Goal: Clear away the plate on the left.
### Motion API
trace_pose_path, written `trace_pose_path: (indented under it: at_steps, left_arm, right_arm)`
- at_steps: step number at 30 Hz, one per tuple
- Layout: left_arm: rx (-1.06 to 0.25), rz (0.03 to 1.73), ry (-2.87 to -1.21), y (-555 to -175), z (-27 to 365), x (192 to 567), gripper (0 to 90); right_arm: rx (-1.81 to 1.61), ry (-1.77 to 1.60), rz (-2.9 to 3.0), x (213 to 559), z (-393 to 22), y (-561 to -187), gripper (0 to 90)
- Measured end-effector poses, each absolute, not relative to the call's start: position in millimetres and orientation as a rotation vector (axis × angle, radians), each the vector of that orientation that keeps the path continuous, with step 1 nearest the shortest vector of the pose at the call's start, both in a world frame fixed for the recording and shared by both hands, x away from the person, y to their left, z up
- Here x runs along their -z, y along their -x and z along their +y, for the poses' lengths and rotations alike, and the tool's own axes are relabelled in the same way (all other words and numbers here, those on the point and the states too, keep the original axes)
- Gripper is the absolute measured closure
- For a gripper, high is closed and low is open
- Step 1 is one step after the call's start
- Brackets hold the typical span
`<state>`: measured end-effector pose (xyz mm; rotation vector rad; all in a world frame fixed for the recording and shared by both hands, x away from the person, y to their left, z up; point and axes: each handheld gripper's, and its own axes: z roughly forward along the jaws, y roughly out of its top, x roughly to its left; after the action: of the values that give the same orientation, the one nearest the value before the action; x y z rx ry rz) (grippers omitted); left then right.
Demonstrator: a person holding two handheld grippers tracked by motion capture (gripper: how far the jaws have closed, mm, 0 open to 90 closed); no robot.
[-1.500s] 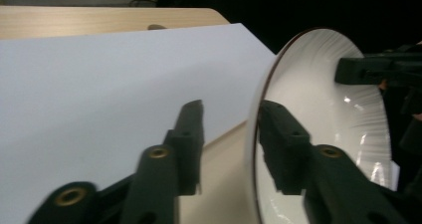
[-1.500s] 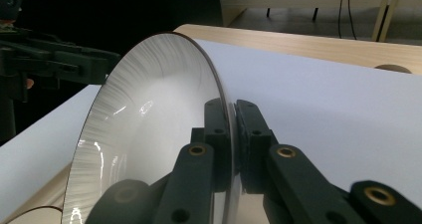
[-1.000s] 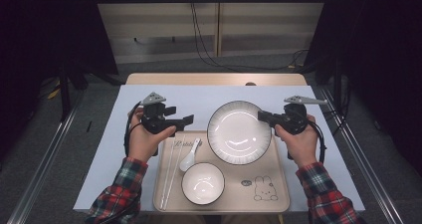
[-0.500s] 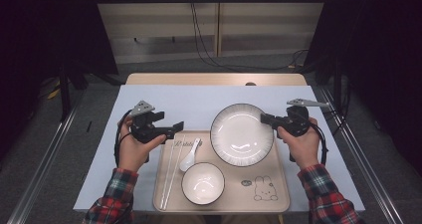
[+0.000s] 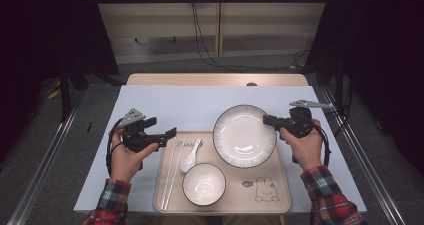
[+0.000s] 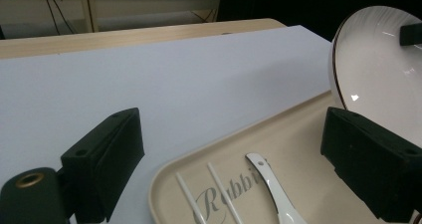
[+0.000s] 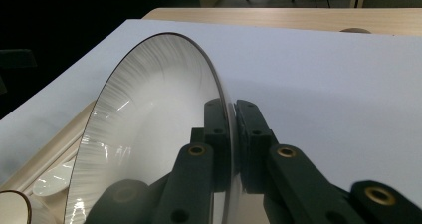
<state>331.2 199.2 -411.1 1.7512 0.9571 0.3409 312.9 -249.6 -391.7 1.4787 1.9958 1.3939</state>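
Fingers (image 7: 219,134) of right gripper (image 5: 270,121) pinch plate (image 5: 244,135) rim between them.

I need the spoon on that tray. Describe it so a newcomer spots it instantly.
Start at the beige tray on the white table. On its left half, the spoon lies between the chopsticks and the big plate, just above the small bowl. It is the short white piece with a rounded scoop, unlike the two thin straight sticks beside it.
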Motion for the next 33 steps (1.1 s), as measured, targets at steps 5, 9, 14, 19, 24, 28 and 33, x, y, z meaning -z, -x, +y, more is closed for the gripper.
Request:
trace_pose_path:
  at_steps: [5, 9, 14, 19, 24, 28, 33]
  left_arm:
    - [-0.341, 0.964, -1.743, -328.6, 207.1, 417.4, 9.7]
    - [-0.347, 0.976, -1.733, -327.0, 210.8, 419.0, 9.6]
    - [-0.358, 0.977, -1.710, -325.3, 216.7, 415.6, 9.5]
    - [-0.370, 0.989, -1.708, -324.1, 219.9, 417.2, 9.4]
    - [-0.361, 0.981, -1.703, -323.6, 220.1, 416.9, 9.4]
    - [-0.355, 0.986, -1.702, -323.5, 219.3, 418.2, 9.4]
    - [-0.366, 0.990, -1.709, -323.3, 218.9, 419.4, 9.3]
  right_arm:
    - [-1.383, -1.475, 2.001, 393.0, -248.7, -313.8, 85.2]
    - [-1.373, -1.482, 2.014, 394.0, -246.2, -313.6, 85.1]
    - [-1.366, -1.480, 2.022, 395.6, -244.6, -312.9, 85.1]
    - [-1.339, -1.481, 2.039, 401.7, -245.6, -312.2, 85.1]
    - [-1.331, -1.489, 2.060, 407.2, -246.5, -310.7, 85.0]
    - [-1.323, -1.485, 2.082, 409.0, -246.5, -308.6, 85.0]
    - [-1.328, -1.498, 2.089, 412.6, -250.4, -304.8, 85.0]
